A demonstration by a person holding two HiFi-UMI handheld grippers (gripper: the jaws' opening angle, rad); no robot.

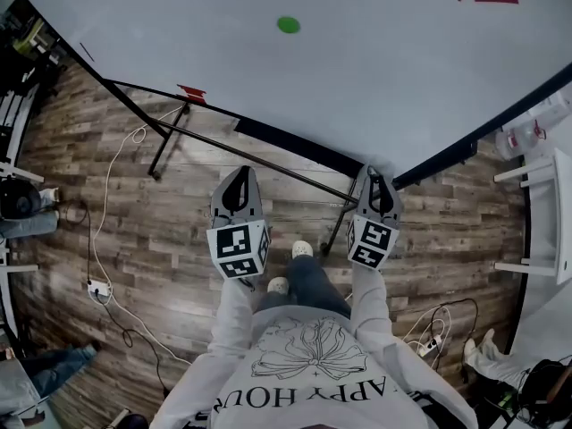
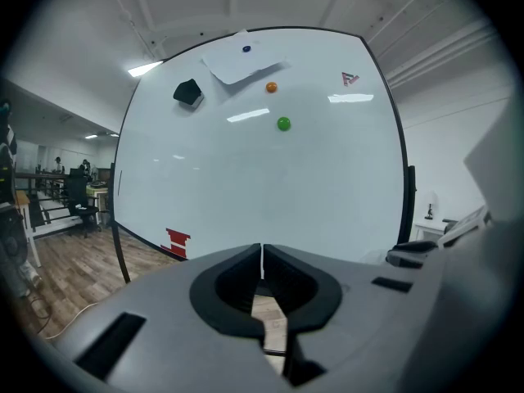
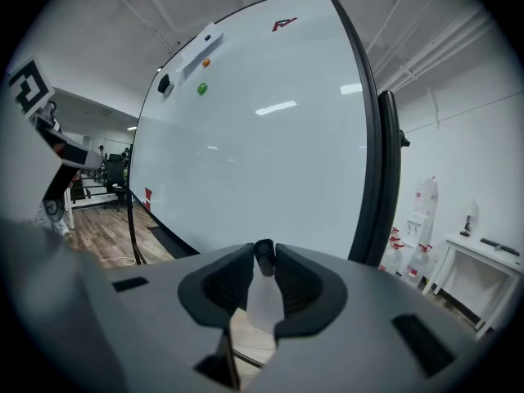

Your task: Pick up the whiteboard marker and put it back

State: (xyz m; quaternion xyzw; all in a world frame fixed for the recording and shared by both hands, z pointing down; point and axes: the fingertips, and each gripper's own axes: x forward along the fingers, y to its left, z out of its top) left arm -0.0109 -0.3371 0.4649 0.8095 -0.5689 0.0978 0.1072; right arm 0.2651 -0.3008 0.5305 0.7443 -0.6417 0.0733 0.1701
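Observation:
The whiteboard marker (image 3: 262, 278), white-bodied with a black cap, stands between the jaws of my right gripper (image 3: 264, 249), which is shut on it, cap end pointing toward the whiteboard (image 3: 262, 137). In the head view my right gripper (image 1: 375, 179) sits at the board's lower right corner, beside the black frame. My left gripper (image 1: 240, 175) hangs below the board's bottom edge over the floor. In its own view the left gripper (image 2: 262, 249) is shut, its tips meeting with nothing between them. The whiteboard (image 2: 262, 178) fills the view ahead.
On the board are a green magnet (image 1: 288, 24), an orange magnet (image 2: 271, 88), a black eraser (image 2: 188, 92) and a pinned sheet of paper (image 2: 241, 60). The board's dark stand legs (image 1: 170, 150) cross the wood floor. A white cable and power strip (image 1: 96, 287) lie left; a white table (image 1: 545, 213) stands right.

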